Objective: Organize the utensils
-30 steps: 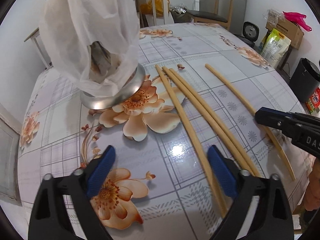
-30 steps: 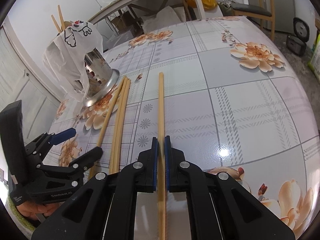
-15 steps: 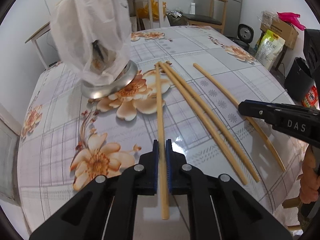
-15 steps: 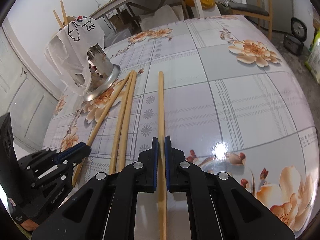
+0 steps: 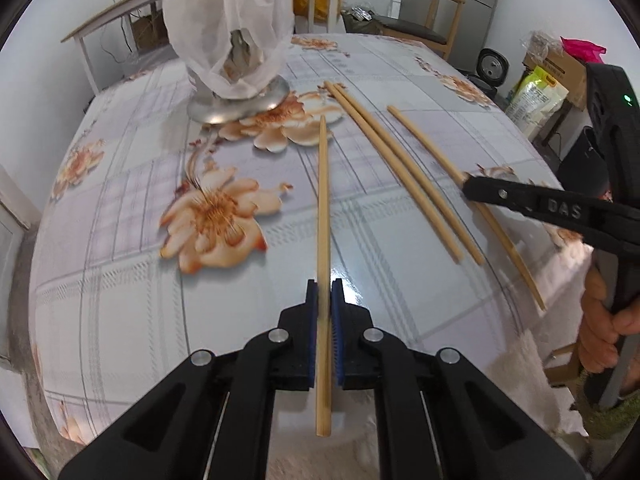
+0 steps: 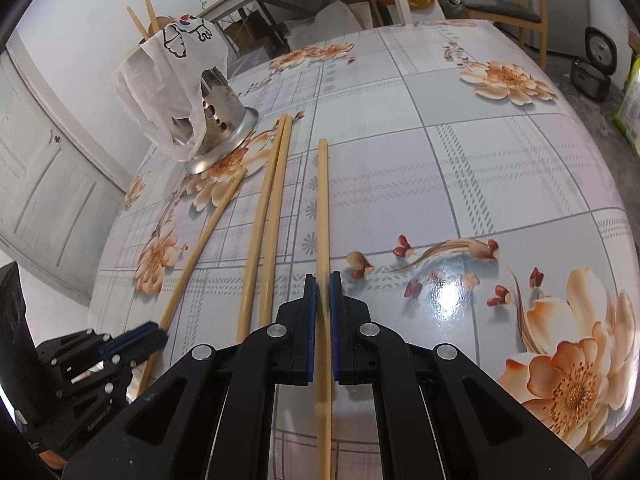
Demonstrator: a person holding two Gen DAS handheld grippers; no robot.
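On the flowered table [image 5: 120,300], seen from the left wrist, the left gripper [image 5: 324,312] pinches one chopstick [image 5: 323,200] near its thick end; its tip points toward the steel holder [image 5: 240,98] under a white bag [image 5: 228,20]. Two loose chopsticks [image 5: 400,168] lie beside it.

From the right wrist, the right gripper [image 6: 323,308] is pressed onto another chopstick [image 6: 322,208], lying flat by that pair. More sticks already stand in the holder [image 6: 222,132].

Both pickups look done; next, each stick likely needs lifting, tipping upright and lowering into the holder's mouth, clear of the bag.
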